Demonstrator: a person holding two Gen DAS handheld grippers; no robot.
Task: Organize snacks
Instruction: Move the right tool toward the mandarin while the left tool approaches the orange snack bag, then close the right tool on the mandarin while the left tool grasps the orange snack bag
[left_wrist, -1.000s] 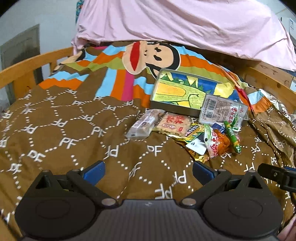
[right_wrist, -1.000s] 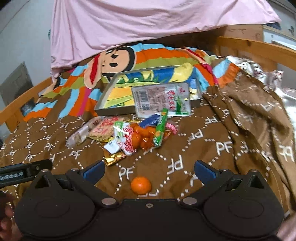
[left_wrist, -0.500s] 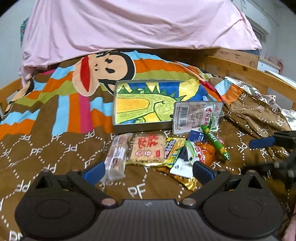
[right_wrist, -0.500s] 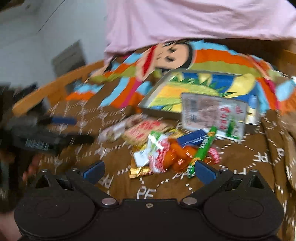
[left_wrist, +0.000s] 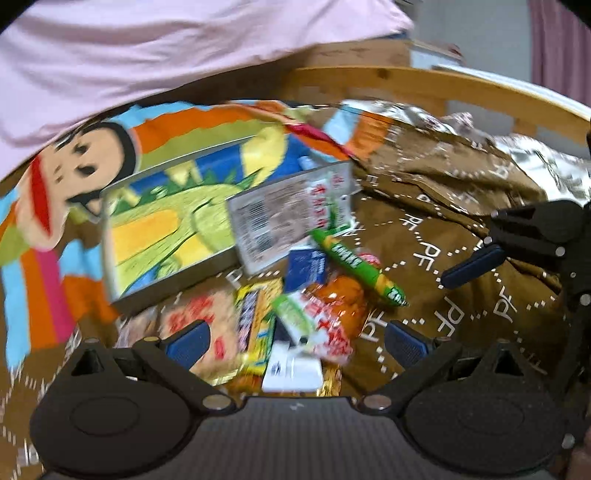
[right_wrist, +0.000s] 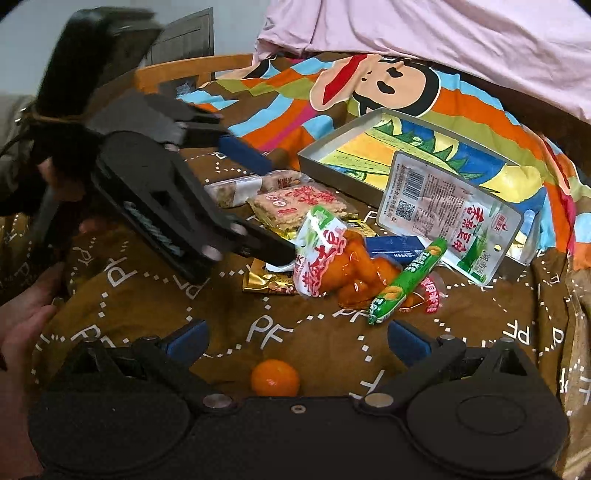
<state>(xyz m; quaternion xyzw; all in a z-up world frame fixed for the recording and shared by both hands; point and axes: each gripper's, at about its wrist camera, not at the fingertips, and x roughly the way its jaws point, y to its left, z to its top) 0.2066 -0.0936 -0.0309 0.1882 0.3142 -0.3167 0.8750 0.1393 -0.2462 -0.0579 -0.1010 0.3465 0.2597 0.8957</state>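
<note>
Snacks (right_wrist: 332, 251) lie in a pile on the bed's brown blanket (right_wrist: 295, 332), just near the tin box (right_wrist: 354, 147). Left gripper (right_wrist: 266, 206) reaches in from the left, tilted down over them, fingers spread. Right gripper (right_wrist: 297, 341) hovers wide open above a small orange (right_wrist: 275, 377).
</note>
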